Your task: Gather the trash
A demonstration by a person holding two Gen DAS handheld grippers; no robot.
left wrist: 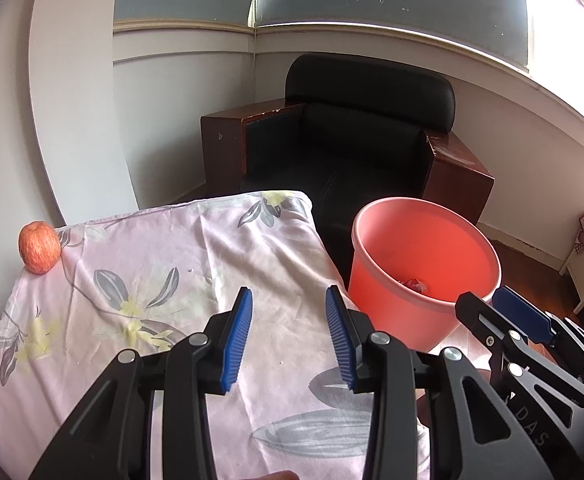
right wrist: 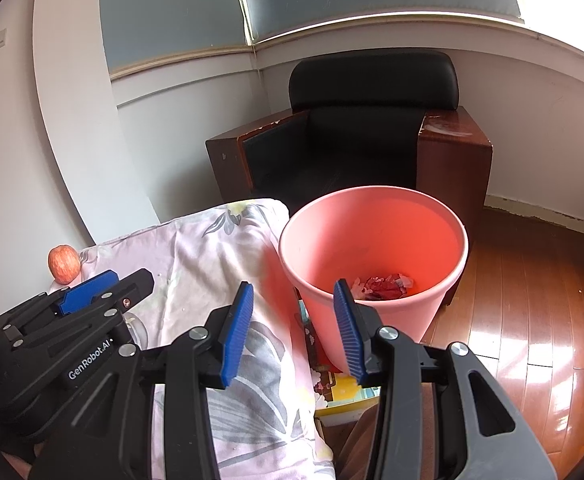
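Both grippers — left gripper (left wrist: 287, 336), right gripper (right wrist: 298, 332) — fingers spread, holding nothing.

A salmon-pink plastic bucket (right wrist: 374, 256) stands upright and open just beside the cloth-covered bench (right wrist: 219, 240). Crumpled red and white trash (right wrist: 384, 286) lies on the bucket's bottom.

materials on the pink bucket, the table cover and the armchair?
Round pink bucket: looks like moulded plastic, smooth, with a rolled rim. Pale floral table cover: thin woven fabric, creased and draping over the edge. Black armchair: cushions probably leather or faux leather, faint sheen; sides glossy reddish-brown wood or veneer, chipped edges.
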